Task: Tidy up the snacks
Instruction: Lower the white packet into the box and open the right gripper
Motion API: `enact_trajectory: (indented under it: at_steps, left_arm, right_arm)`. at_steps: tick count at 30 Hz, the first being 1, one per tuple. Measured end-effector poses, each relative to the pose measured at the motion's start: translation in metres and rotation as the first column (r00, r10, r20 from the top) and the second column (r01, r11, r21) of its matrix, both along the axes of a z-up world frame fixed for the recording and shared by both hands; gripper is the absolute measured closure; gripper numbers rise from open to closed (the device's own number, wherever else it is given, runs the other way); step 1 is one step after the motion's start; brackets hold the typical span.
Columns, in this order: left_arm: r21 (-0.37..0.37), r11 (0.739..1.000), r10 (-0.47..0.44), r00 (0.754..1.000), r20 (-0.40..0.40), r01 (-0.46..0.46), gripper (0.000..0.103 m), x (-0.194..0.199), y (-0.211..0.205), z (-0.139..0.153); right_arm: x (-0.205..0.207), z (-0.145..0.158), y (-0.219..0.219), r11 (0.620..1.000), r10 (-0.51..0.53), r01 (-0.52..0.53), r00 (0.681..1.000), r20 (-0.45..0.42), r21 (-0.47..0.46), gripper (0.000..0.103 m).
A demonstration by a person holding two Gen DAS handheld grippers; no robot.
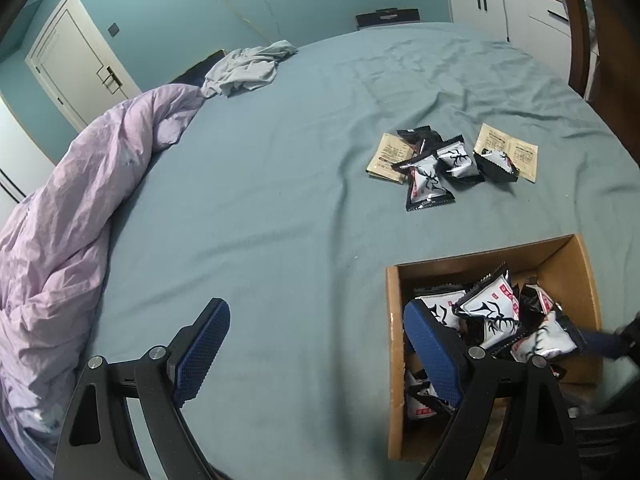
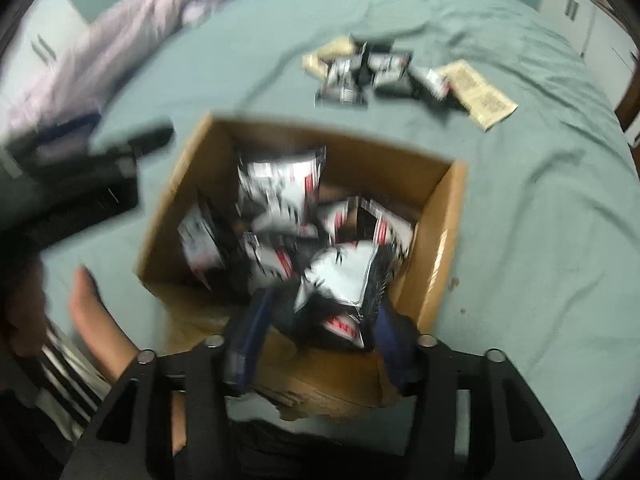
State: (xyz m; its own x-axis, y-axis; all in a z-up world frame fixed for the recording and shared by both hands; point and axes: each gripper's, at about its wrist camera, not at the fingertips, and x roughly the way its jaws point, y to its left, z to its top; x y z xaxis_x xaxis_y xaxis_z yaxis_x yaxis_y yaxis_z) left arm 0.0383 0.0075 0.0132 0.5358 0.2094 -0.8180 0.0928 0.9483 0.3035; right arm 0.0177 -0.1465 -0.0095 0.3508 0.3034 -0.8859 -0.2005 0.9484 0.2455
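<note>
A brown cardboard box [image 1: 396, 320] sits on the bed and holds several black-and-white snack packets [image 1: 490, 308]. More packets [image 1: 428, 178] and tan sachets [image 1: 390, 158] lie in a pile on the sheet beyond it. My left gripper [image 1: 320, 352] is open and empty, hovering by the box's left wall. My right gripper [image 2: 320, 320] is over the box [image 2: 440, 236], its fingers closed around a black-and-white packet [image 2: 340, 280]; this view is blurred. The loose pile [image 2: 372, 72] lies beyond.
A crumpled lilac duvet [image 1: 80, 208] fills the bed's left side, with a grey garment [image 1: 248, 66] at the far edge. White cabinets [image 1: 512, 8] stand at the back right. A person's bare foot [image 2: 100, 320] rests left of the box.
</note>
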Motion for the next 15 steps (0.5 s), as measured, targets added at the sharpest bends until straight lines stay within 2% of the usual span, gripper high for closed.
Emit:
enact_trajectory:
  at_steps: [2, 3, 6, 11, 13, 15]
  left_arm:
    - [-0.002, 1.0, 0.0, 1.0, 0.0, 0.0, 0.013, 0.0, 0.001, 0.0]
    - [-0.001, 1.0, 0.0, 1.0, 0.0, 0.0, 0.013, 0.0, 0.001, 0.001]
    - [-0.007, 1.0, -0.005, 1.0, -0.004, 0.005, 0.013, 0.0, 0.001, 0.002]
    - [-0.038, 0.999, -0.018, 1.0, -0.006, 0.017, 0.013, -0.003, 0.003, 0.011]
    - [-0.043, 0.999, -0.021, 1.0, 0.0, 0.021, 0.013, -0.005, 0.001, 0.015]
    - [-0.044, 0.999, -0.026, 1.0, 0.008, 0.026, 0.013, -0.006, -0.001, 0.018]
  right_arm:
    - [-0.004, 0.01, -0.011, 0.998, -0.041, 0.038, 0.998, 0.049, 0.056, 0.032]
    - [-0.006, 0.014, -0.017, 0.995, -0.069, 0.064, 0.995, 0.07, 0.077, 0.031]
    - [-0.013, 0.024, -0.033, 0.985, -0.164, 0.155, 0.979, 0.124, 0.078, 0.03]
    - [-0.025, 0.038, -0.047, 0.952, -0.279, 0.299, 0.931, 0.236, -0.056, 0.03]
    - [-0.026, 0.039, -0.049, 0.95, -0.276, 0.303, 0.928, 0.249, -0.078, 0.03]
    - [-0.028, 0.039, -0.051, 0.963, -0.248, 0.267, 0.938, 0.243, -0.048, 0.03]
